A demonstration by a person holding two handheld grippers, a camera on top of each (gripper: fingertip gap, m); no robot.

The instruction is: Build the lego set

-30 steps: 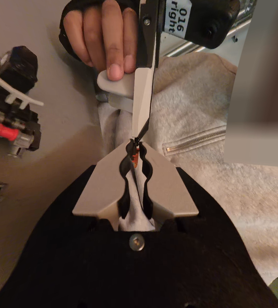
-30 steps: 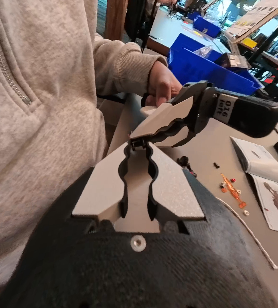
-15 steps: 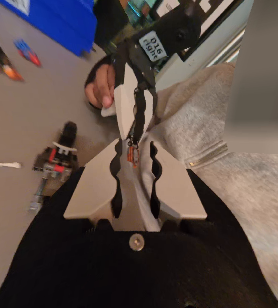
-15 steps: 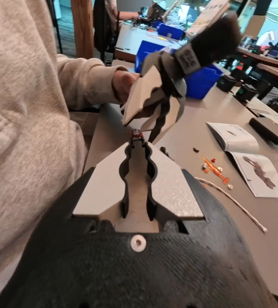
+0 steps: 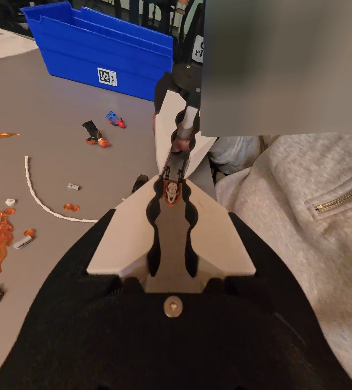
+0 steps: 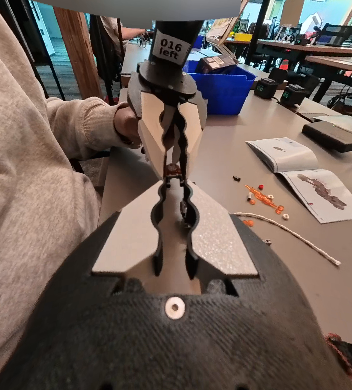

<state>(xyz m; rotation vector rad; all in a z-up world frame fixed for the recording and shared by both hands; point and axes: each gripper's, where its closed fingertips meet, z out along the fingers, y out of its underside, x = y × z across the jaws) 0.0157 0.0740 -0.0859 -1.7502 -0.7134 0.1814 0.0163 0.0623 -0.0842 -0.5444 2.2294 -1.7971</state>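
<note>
A small lego piece hangs between the two grippers above the grey table [image 5: 54, 118]. It is an orange tile with a white skull [image 5: 171, 193] fixed on a black two-pronged part [image 6: 174, 180]. My left gripper [image 5: 171, 181] has its pads close against both sides of the orange tile. My right gripper [image 6: 174, 185] is shut on the black pronged end. The grippers meet tip to tip. The right gripper comes down from above in the left wrist view [image 5: 174, 175]. The left gripper comes down from above in the right wrist view [image 6: 173, 173].
A blue bin [image 5: 99, 48] stands at the back of the table. Orange flame pieces [image 5: 1, 238], a white cord [image 5: 35, 196] and small loose parts lie at the left. An open booklet [image 6: 297, 175] lies at the right. The person's grey sweatshirt [image 5: 287, 232] is close by.
My left gripper was shut on the piece, opened half a second ago, and its jaws are narrow around the orange tile again. Both grippers have turned to point tip to tip.
</note>
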